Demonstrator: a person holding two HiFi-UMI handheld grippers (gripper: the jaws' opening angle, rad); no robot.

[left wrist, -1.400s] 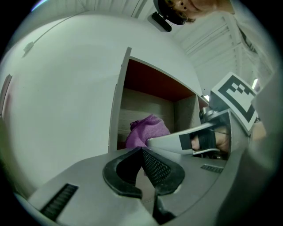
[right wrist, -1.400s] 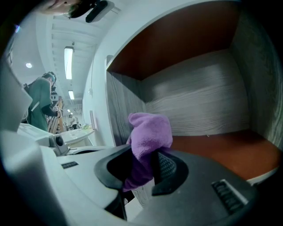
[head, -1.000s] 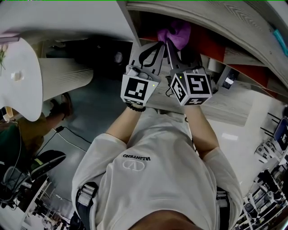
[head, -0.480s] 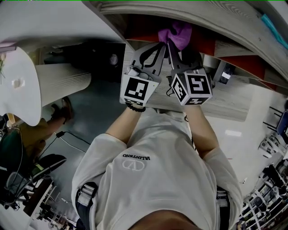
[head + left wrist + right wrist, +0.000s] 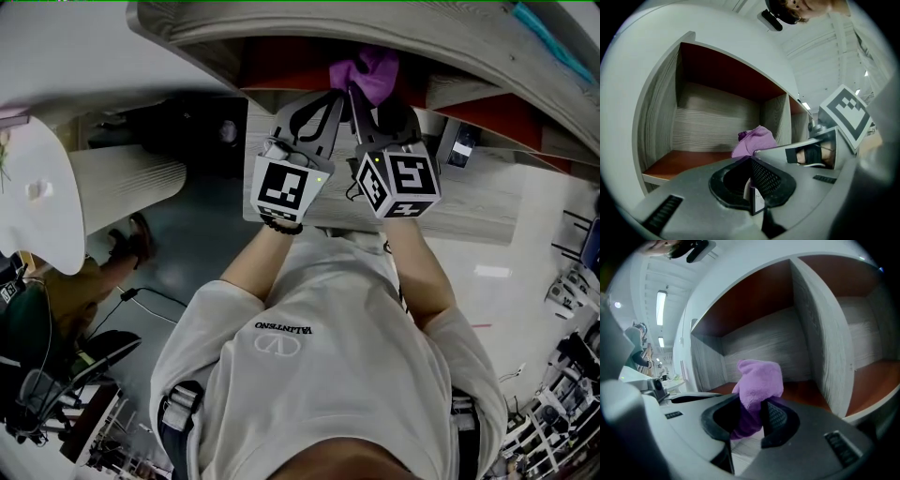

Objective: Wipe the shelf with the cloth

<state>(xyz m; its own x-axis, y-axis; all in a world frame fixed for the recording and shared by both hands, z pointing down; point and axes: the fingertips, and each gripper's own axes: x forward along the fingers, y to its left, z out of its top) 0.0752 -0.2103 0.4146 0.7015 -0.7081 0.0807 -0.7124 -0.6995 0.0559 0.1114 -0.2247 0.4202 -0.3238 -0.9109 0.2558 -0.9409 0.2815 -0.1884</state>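
There are two grippers and one cloth. The right gripper (image 5: 750, 420) has its fingers clamped on the purple cloth (image 5: 758, 380), which bunches up above them at the mouth of the shelf (image 5: 801, 391). From here I cannot tell whether the cloth touches the board. The left gripper (image 5: 752, 190) sits just to the left of the right one, fingers pressed together with nothing between them. Each gripper carries one marker cube (image 5: 284, 186), so two in all.

The shelf has red-brown boards and grey wood-grain walls. One upright divider (image 5: 825, 343) splits the two compartments in the right gripper view, and the cloth is in front of the left one. Below, the floor (image 5: 197, 244) is dark grey to the left and pale to the right. A white round table (image 5: 42, 187) stands far left.

The person's pale shirt (image 5: 309, 375) reads "VALENTINO", seen upside down.
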